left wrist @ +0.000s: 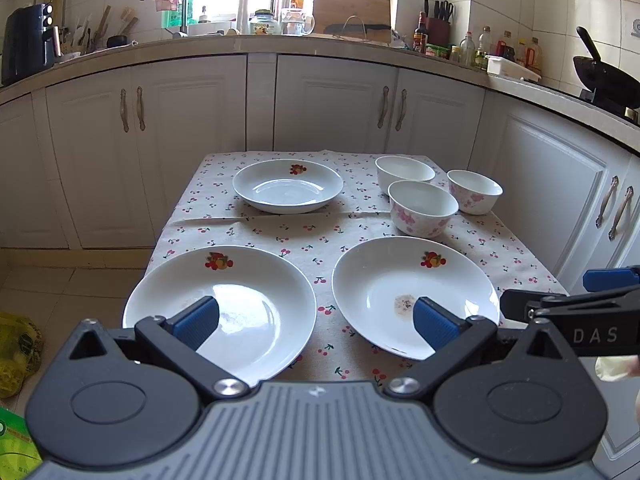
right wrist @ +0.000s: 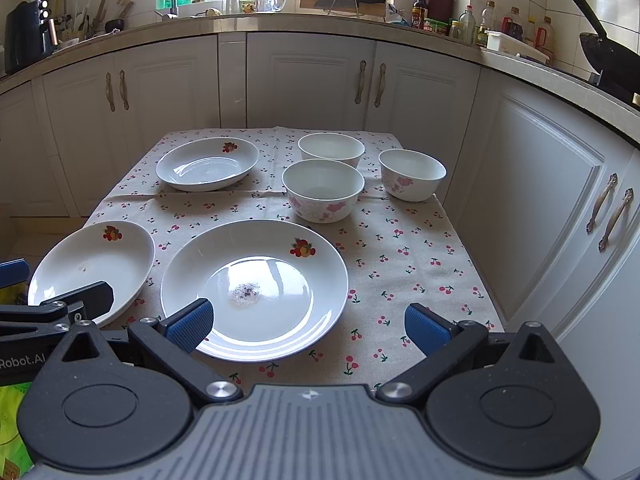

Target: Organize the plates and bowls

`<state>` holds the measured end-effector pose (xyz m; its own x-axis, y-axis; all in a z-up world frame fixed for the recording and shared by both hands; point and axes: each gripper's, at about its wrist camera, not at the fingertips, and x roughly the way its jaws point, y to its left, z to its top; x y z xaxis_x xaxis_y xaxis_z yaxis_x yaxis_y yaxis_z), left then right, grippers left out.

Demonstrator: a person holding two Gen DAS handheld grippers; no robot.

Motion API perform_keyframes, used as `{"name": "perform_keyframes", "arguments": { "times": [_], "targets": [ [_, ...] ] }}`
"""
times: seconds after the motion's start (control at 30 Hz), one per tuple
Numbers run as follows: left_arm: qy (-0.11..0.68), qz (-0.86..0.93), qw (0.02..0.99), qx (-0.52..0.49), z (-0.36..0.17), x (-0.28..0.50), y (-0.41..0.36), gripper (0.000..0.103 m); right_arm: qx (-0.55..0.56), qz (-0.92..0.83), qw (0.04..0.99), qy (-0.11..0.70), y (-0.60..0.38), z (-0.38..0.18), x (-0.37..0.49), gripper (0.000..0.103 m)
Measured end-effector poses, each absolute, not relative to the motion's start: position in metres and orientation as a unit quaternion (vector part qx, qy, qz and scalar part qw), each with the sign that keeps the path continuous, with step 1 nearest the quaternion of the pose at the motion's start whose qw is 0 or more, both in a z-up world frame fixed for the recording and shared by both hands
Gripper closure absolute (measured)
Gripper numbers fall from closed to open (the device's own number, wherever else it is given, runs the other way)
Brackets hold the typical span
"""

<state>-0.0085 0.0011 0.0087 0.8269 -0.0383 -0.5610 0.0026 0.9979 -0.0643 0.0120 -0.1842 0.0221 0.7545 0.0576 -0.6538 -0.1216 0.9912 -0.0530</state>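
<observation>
White glazed, fruit-print plates — three, all flat on the cherry-print tablecloth (right wrist: 400, 248): near-right plate (right wrist: 254, 289) straight ahead of the right gripper (right wrist: 308, 330), near-left plate (left wrist: 219, 312) ahead of the left gripper (left wrist: 316, 322), far plate (right wrist: 207, 163) well apart. Three floral bowls (right wrist: 323, 190) clustered far right, unstacked. Both pairs of fingers spread wide, holding nothing, touching nothing. Probably right first.
</observation>
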Motion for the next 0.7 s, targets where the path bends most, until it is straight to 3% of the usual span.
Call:
{"name": "perform_keyframes", "arguments": {
  "times": [0.4, 0.7],
  "targets": [
    [0.289, -0.022, 0.957, -0.027, 0.008, -0.004, 0.003, 0.001, -0.054, 0.057, 0.935, 0.345, -0.182, 0.024, 0.019, 0.000],
    [0.259, -0.037, 0.965, -0.017, 0.006, 0.004, 0.018, 0.001, -0.063, 0.114, 0.945, 0.299, -0.177, 0.037, 0.037, 0.000]
  ]
}}
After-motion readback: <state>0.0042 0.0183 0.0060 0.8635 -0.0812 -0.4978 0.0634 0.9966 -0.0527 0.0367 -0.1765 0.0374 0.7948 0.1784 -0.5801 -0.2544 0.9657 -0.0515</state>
